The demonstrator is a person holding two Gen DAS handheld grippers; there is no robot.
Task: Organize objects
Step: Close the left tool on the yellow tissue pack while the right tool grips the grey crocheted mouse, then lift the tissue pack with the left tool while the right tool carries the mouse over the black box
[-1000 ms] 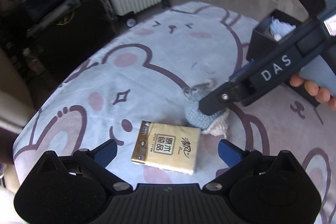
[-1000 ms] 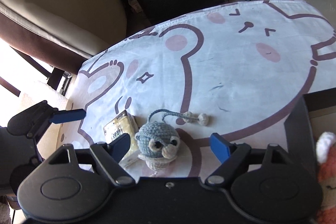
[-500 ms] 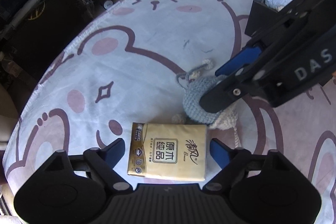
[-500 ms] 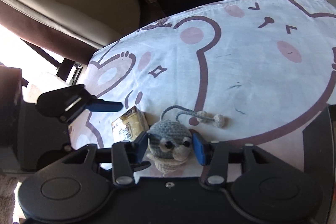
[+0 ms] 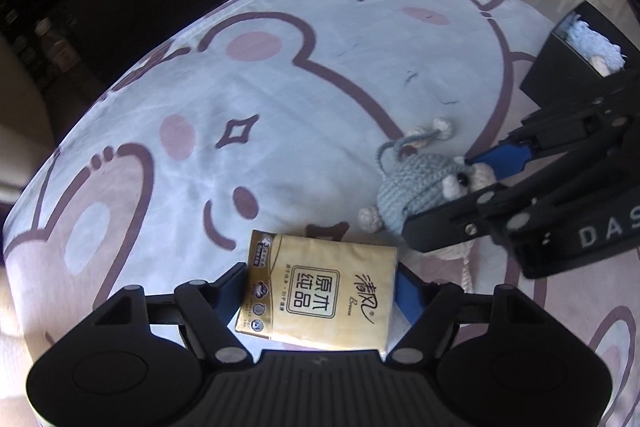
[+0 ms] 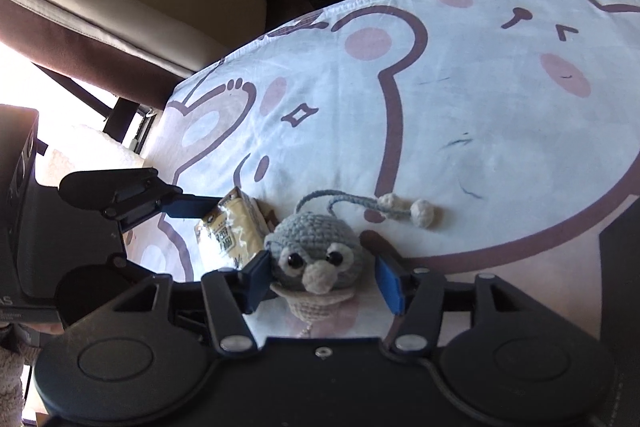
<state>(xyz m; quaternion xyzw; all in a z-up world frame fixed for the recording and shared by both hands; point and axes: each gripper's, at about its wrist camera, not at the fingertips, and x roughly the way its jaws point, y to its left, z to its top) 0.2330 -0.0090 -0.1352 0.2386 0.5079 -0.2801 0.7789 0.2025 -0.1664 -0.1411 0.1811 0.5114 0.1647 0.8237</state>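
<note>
Left gripper (image 5: 320, 291) closing around tissue pack (image 5: 318, 295); right gripper (image 6: 322, 281) opening beside crocheted mouse (image 6: 316, 251). Only the left view shows the black box (image 5: 568, 75), contents indistinct.

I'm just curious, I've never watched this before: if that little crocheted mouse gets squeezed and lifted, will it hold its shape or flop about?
The crocheted mouse looks yarn-knit and stuffed, so it would probably squash a little between the fingers of the right hand-held gripper, whose jaws are opening around it. Its thin cord with two pompoms would likely dangle. It seems light and unlikely to break.
</note>
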